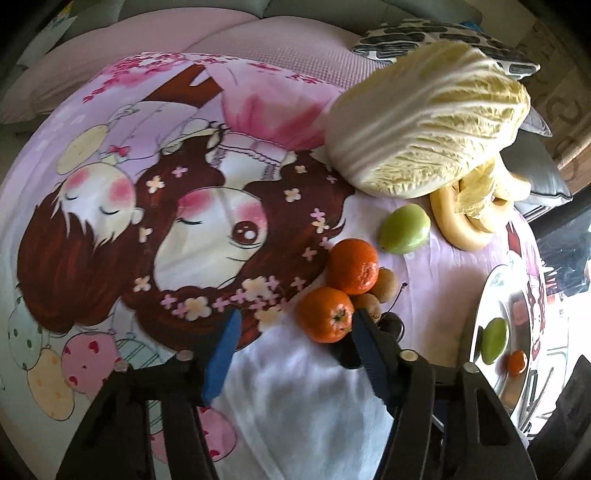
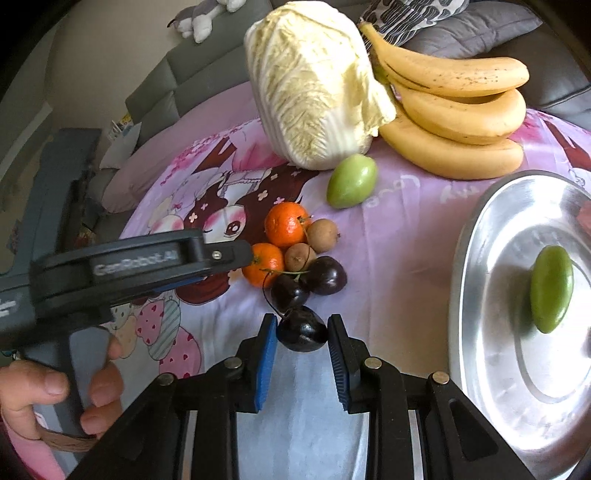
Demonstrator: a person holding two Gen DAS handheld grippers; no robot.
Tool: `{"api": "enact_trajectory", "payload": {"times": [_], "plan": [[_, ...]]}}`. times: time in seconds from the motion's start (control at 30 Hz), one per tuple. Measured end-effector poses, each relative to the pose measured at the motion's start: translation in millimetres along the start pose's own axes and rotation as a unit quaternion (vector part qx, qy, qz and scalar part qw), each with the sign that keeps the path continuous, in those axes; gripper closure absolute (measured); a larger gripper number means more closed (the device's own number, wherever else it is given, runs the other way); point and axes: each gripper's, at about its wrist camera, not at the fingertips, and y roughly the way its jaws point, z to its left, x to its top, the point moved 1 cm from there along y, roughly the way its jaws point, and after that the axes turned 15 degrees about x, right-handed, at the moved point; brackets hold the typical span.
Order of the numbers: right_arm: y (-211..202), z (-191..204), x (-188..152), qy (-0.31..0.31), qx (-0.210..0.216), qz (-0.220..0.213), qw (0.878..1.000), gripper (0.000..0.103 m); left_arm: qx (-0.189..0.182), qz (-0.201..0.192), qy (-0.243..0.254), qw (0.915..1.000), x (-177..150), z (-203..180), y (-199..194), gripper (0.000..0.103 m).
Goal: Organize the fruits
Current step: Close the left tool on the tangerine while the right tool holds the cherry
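A heap of small fruit lies on the cartoon cloth: two oranges, two brown longans and dark cherries. My right gripper is open, its blue pads on either side of the nearest cherry, which rests on the cloth. My left gripper is open beside the near orange, its right finger against the fruit heap. A steel plate at the right holds one green fruit. Another green fruit lies loose on the cloth.
A napa cabbage and a bunch of bananas lie at the back of the cloth. Grey sofa cushions stand behind them. The left gripper's body and the hand holding it fill the right wrist view's left side.
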Motion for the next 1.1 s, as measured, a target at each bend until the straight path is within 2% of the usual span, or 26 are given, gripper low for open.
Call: {"api": "enact_trajectory", "payload": {"times": [0.27,0.6,0.7,0.9,1.1], "plan": [[-6.1,-6.7,0.3,0.011,0.001,-0.003,1.000,0.073,-0.010,0.017,0.013,0.9997,3.4,-16.7,15.8,0.055],[-6.9,-7.0,-0.6,0.015,0.001,-0.003,1.000,0.073,-0.012,0.018,0.008,0.9997,4.7,-22.3,24.0,0.055],[-6.5,-7.4,-1.0,0.016,-0.001,-0.003,1.000,0.073,-0.022,0.015,0.012,0.9996,6.7,-19.9,23.3,0.065],[-2.2,-9.3,-0.5,0.020,-0.002,0.000,1.000,0.073,-0.024,0.012,0.010,0.9996,9.1,-27.7,25.7,0.065],[-2.8,-10.2,-0.8,0.021,-0.002,0.000,1.000,0.073,-0.031,0.018,-0.014,0.9993,6.6,-13.6,25.4,0.065]]}}
